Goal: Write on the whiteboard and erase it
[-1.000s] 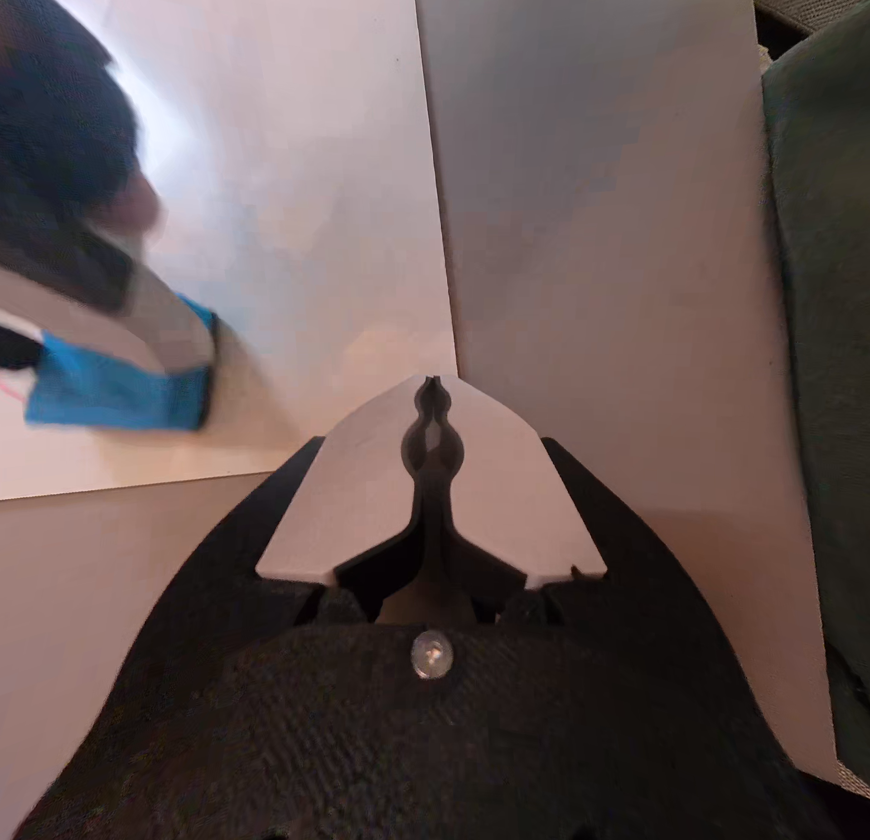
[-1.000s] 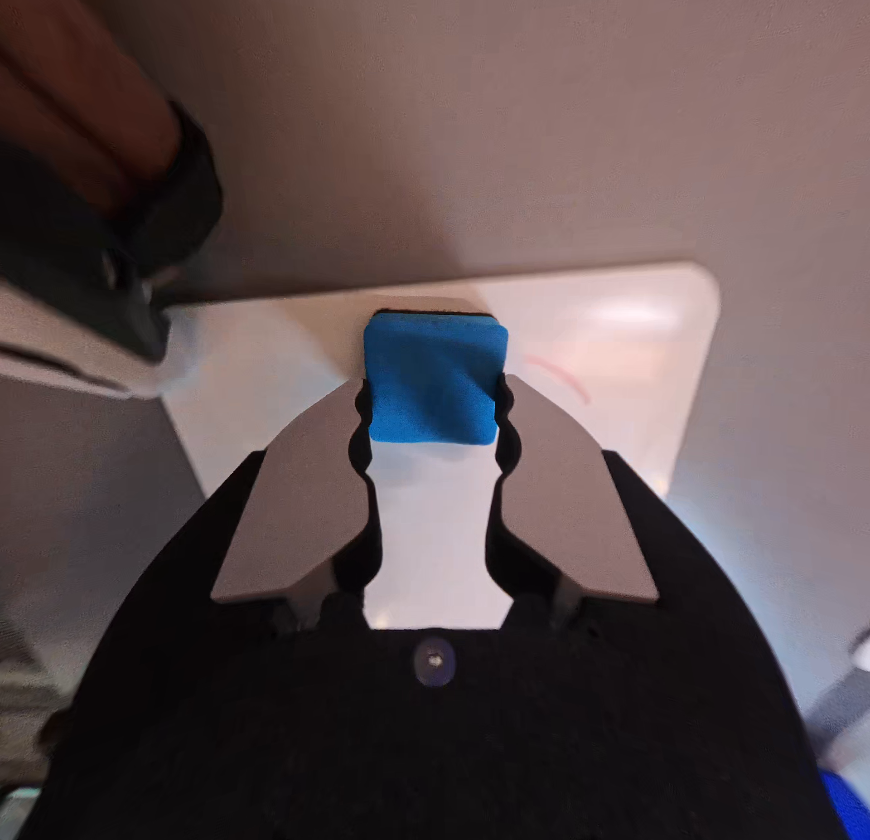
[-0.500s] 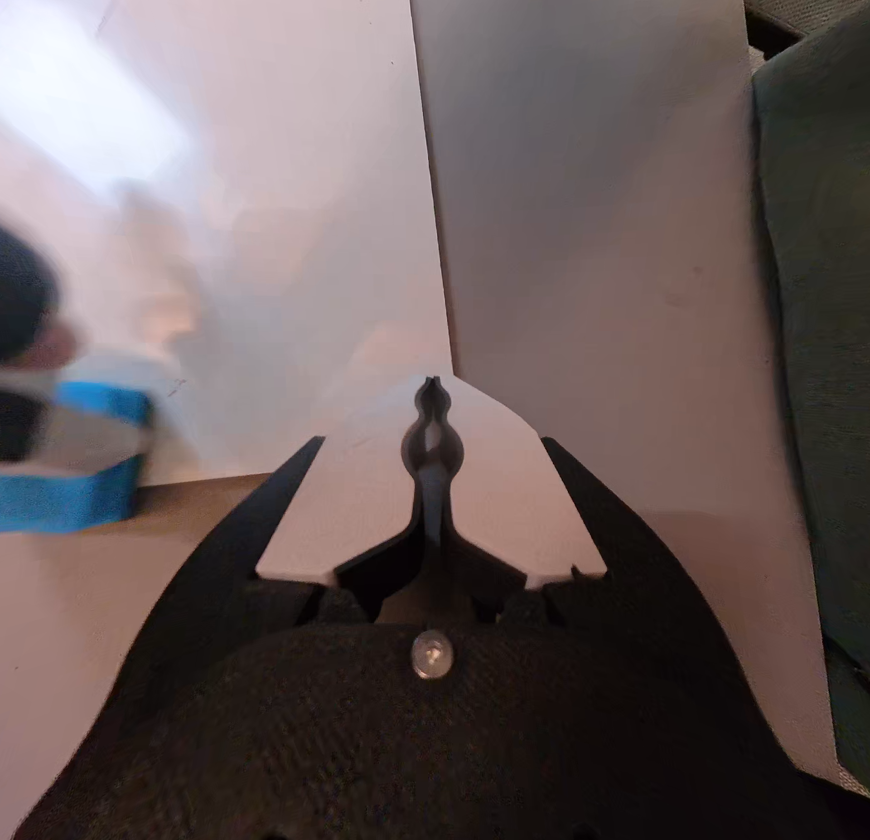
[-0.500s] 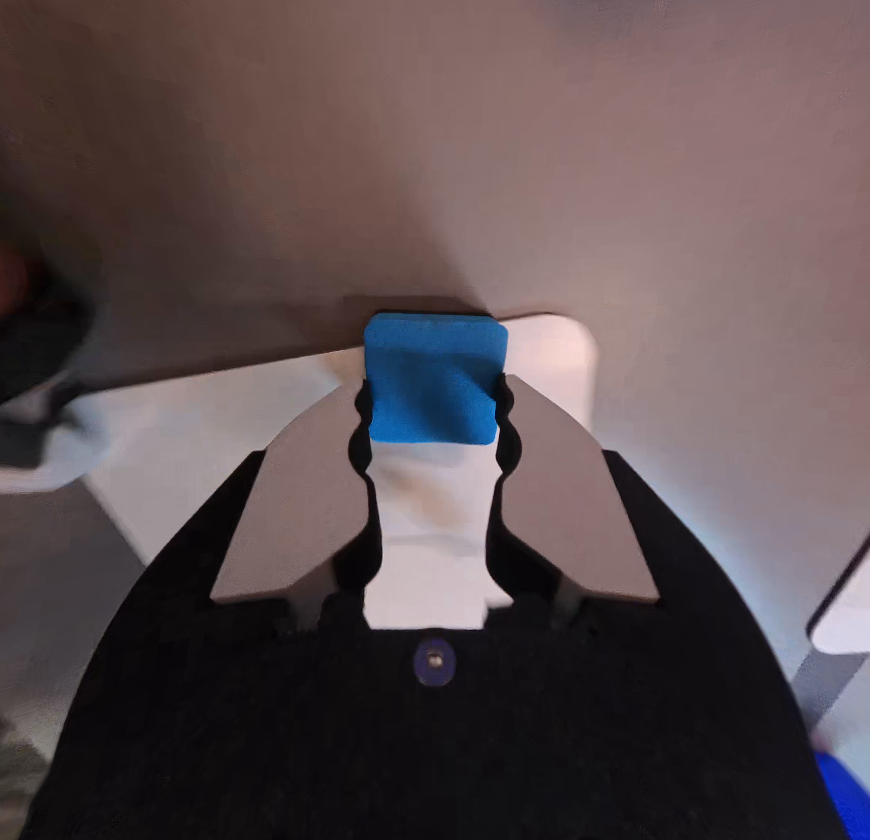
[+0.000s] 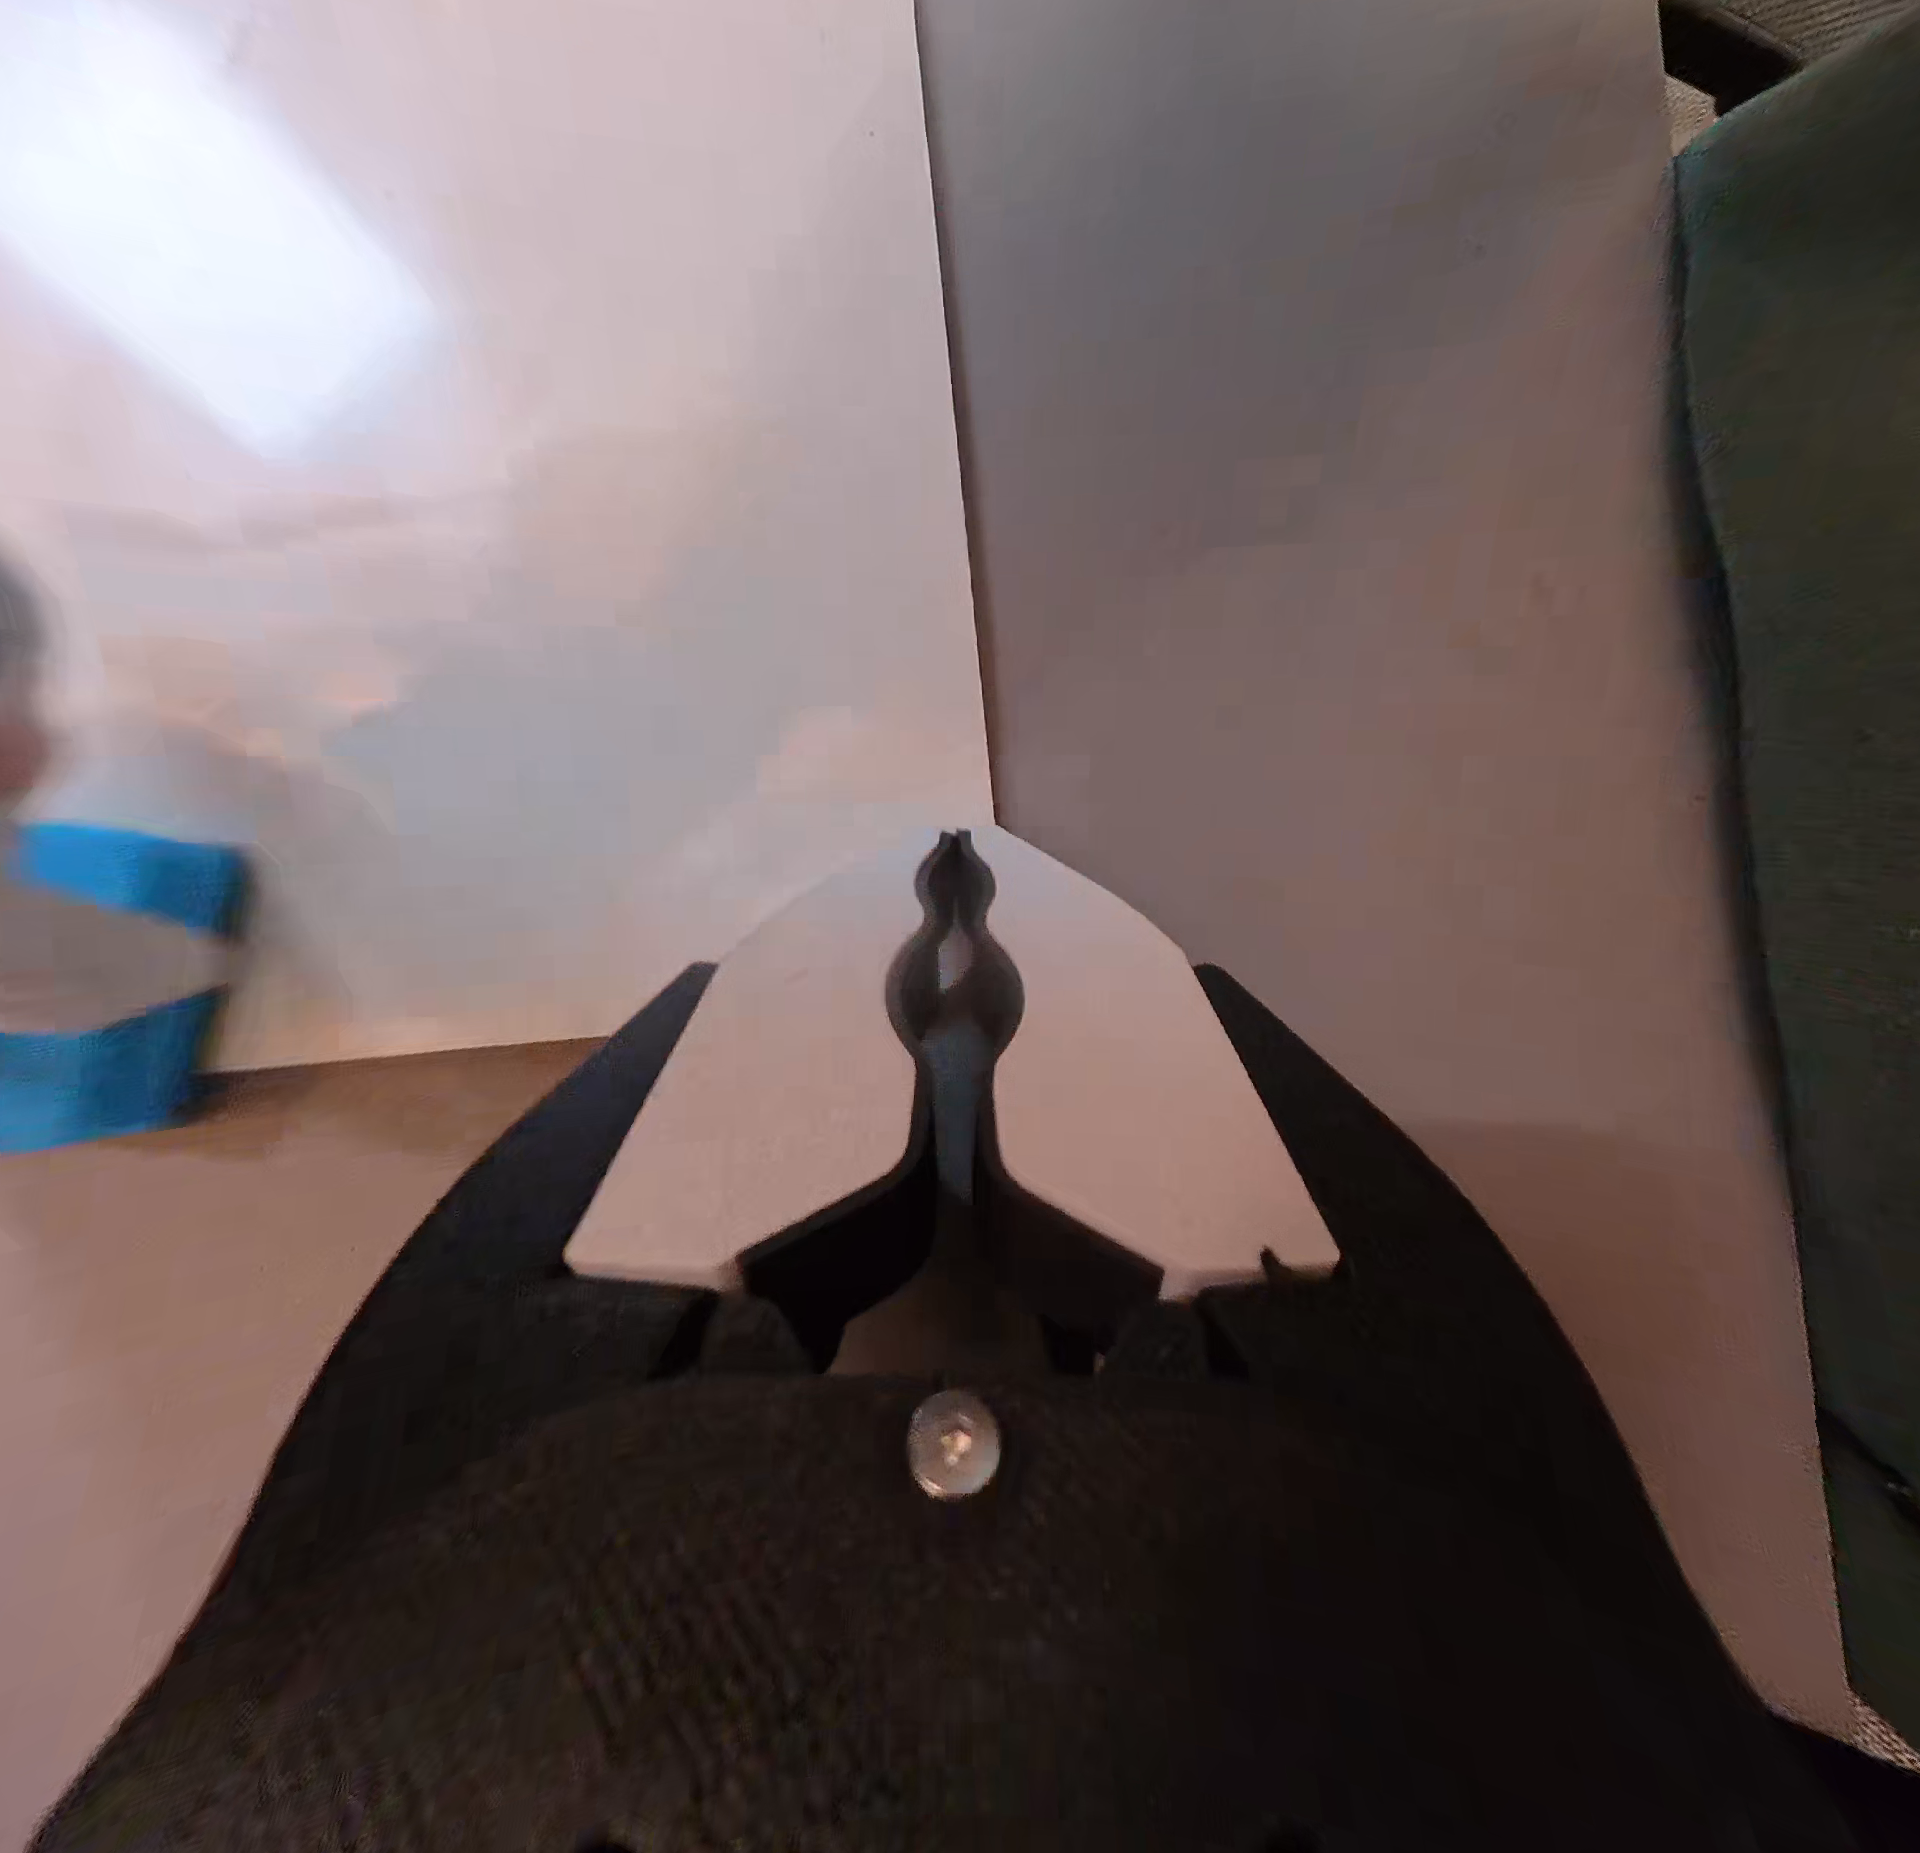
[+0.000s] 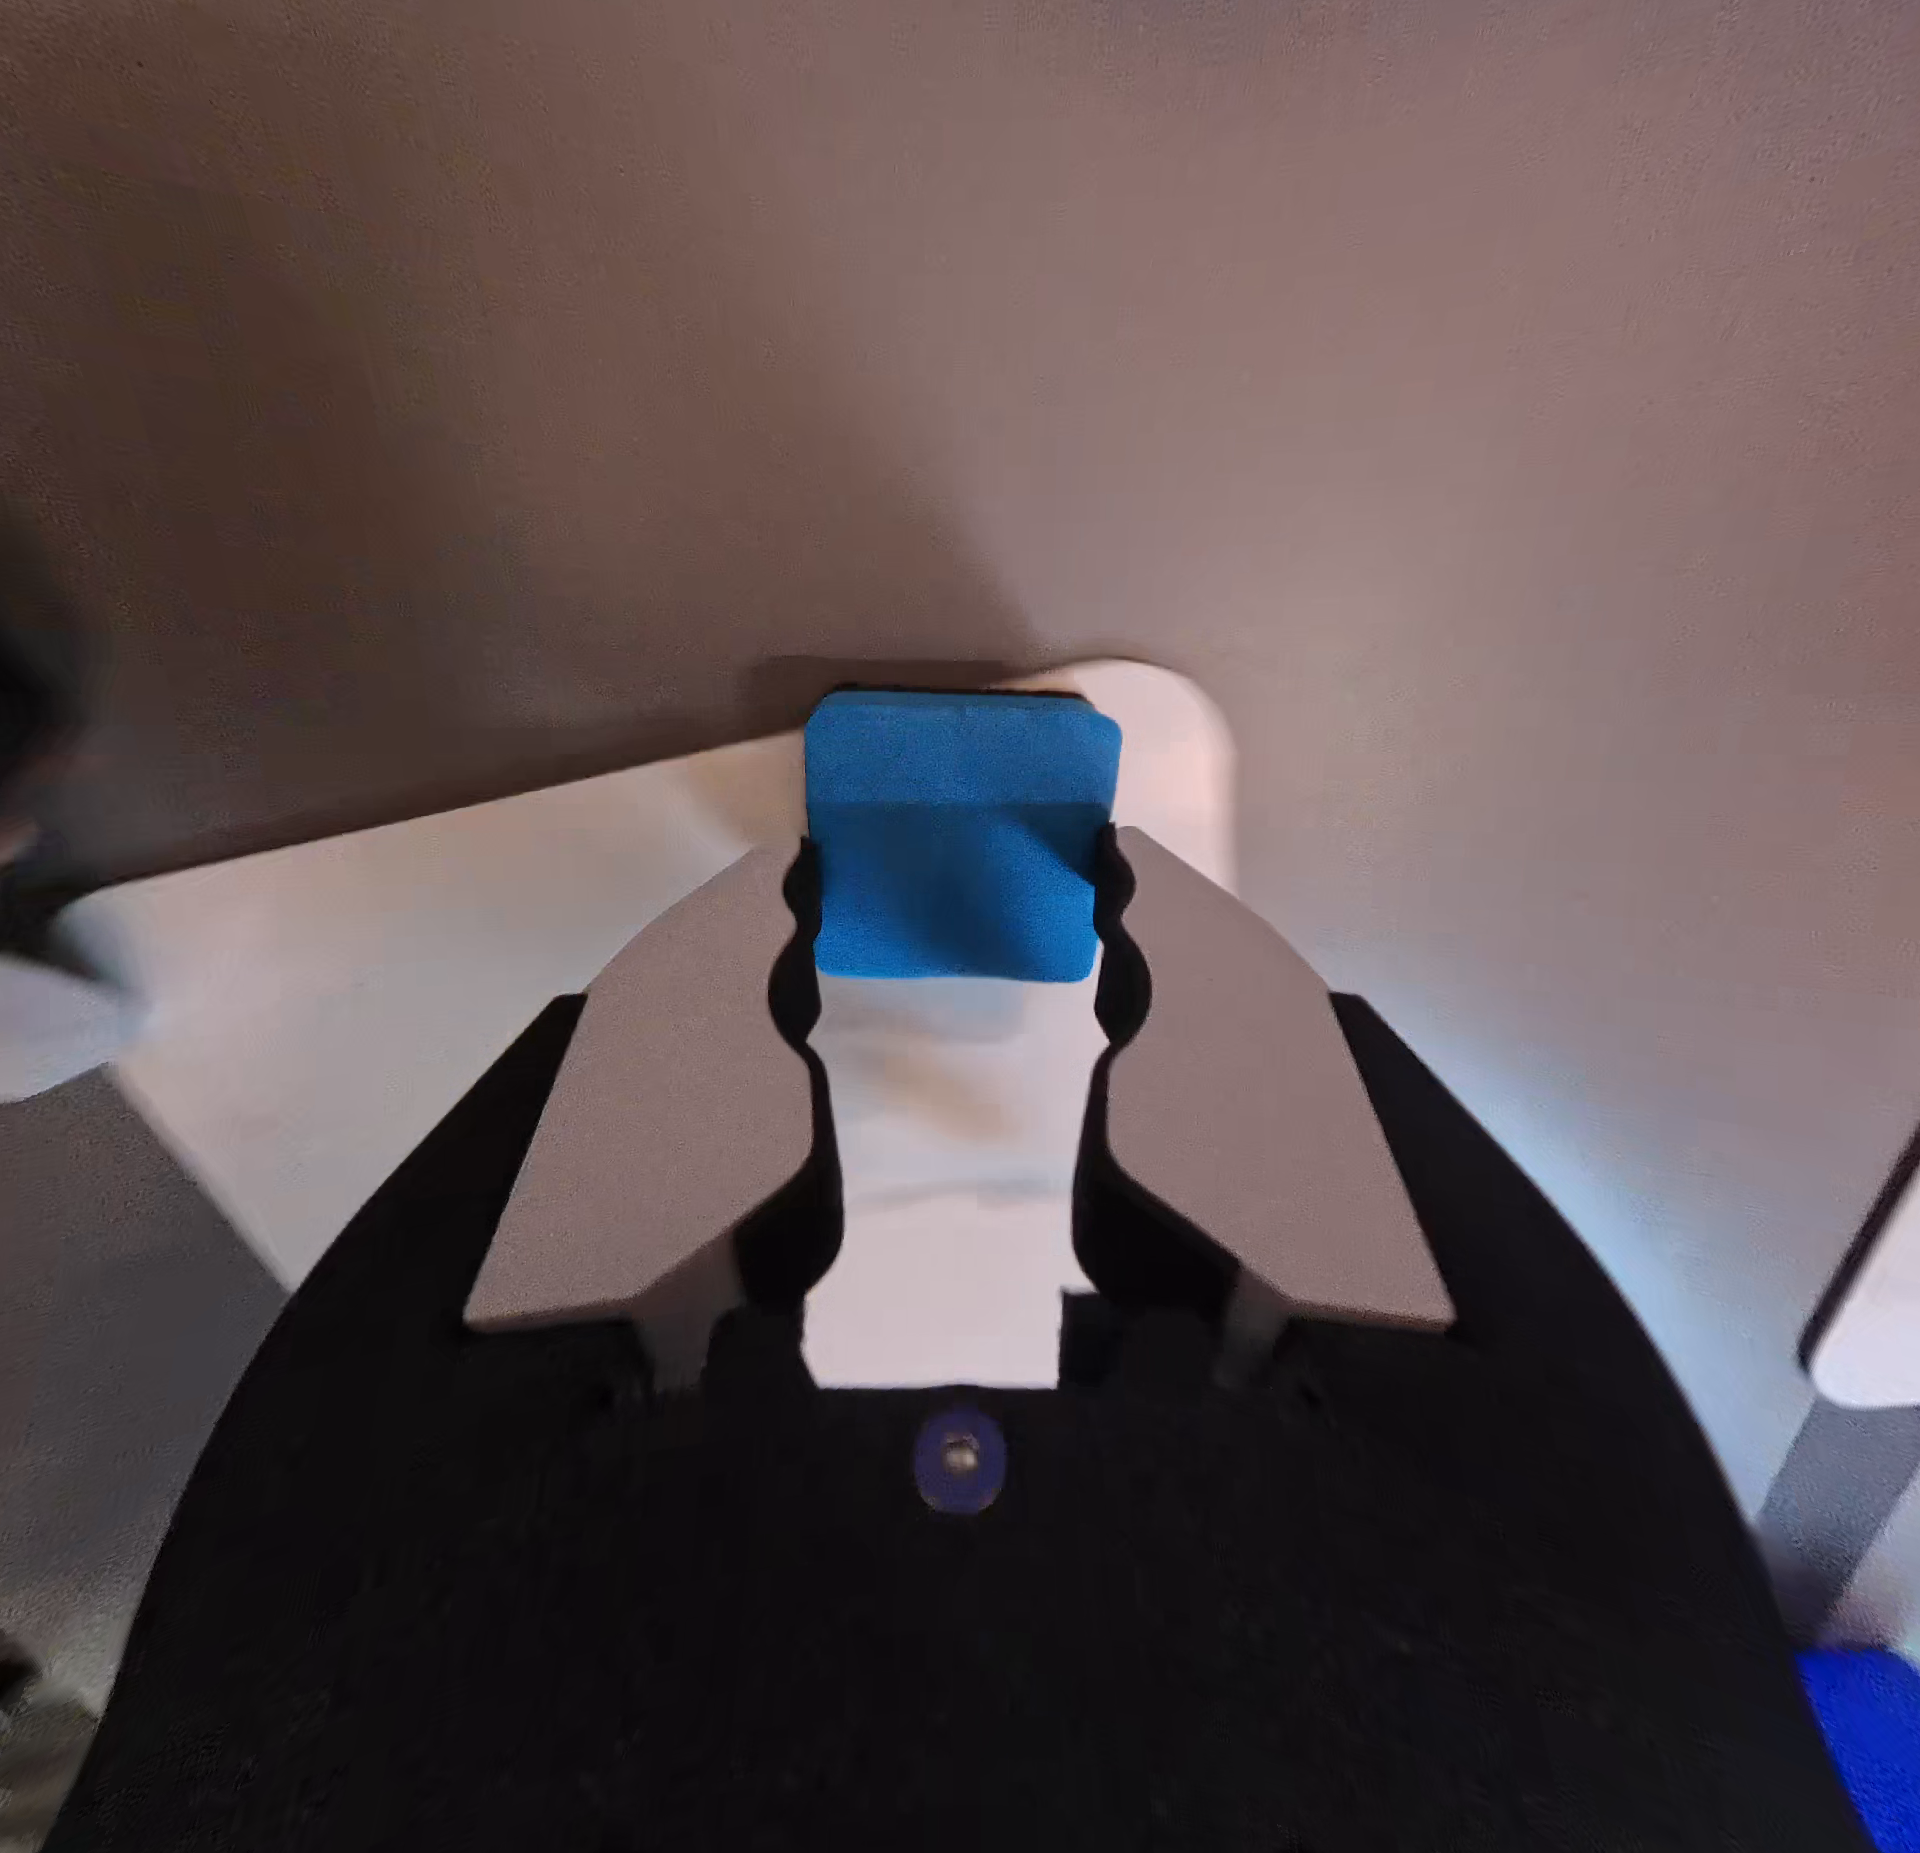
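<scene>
The white whiteboard [image 5: 520, 453] lies flat on a grey table [image 5: 1351, 453]. My left gripper [image 5: 954, 847] is shut, with its tips at the board's near right corner. My right gripper [image 6: 956, 847] is shut on a blue foam eraser [image 6: 961, 764] and presses it on the whiteboard [image 6: 416, 972] at its far right rounded corner. The eraser shows blurred in the left wrist view [image 5: 104, 972], at the board's edge on the far left. I see no marks on the board.
A dark green fabric thing [image 5: 1818, 764] runs along the table's right side. A white object with a dark edge [image 6: 1870, 1284] and a blue thing [image 6: 1860, 1751] sit at the right edge of the right wrist view. The left gripper shows blurred at the board's left corner [image 6: 52, 1014].
My right gripper has swept the eraser across the board to its corner. The red mark seen a second ago no longer shows. My left gripper has stayed in place.
</scene>
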`<state>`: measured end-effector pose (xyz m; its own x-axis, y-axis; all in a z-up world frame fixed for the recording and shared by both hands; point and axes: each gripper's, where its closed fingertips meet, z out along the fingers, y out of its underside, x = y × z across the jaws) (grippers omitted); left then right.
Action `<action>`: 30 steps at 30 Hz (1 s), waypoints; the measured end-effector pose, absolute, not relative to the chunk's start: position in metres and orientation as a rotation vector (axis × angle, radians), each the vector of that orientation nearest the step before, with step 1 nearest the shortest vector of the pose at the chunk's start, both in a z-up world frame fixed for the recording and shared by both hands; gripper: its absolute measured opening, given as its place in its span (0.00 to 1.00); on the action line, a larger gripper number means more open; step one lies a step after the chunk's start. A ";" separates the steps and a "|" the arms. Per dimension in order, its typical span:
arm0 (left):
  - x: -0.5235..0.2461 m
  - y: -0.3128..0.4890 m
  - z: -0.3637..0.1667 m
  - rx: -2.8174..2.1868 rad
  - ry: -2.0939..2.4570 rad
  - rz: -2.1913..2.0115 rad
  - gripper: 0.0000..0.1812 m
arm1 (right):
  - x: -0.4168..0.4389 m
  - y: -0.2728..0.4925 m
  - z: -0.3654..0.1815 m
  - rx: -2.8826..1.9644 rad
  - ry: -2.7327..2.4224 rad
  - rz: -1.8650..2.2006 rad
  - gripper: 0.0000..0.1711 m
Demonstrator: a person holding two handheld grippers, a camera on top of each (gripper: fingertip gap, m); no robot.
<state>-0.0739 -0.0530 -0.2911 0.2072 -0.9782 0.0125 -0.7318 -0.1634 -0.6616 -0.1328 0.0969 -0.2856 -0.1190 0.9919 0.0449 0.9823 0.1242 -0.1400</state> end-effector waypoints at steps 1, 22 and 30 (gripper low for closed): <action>-0.074 -0.053 -0.291 -1.960 1.580 -0.608 0.00 | -0.132 0.117 -0.286 -2.062 -2.173 0.133 0.30; -0.074 -0.053 -0.290 -1.967 1.581 -0.601 0.00 | -0.077 0.086 -0.285 -2.079 -2.288 0.109 0.30; -0.074 -0.053 -0.290 -1.971 1.571 -0.613 0.00 | -0.112 0.139 -0.286 -2.138 -2.091 0.112 0.30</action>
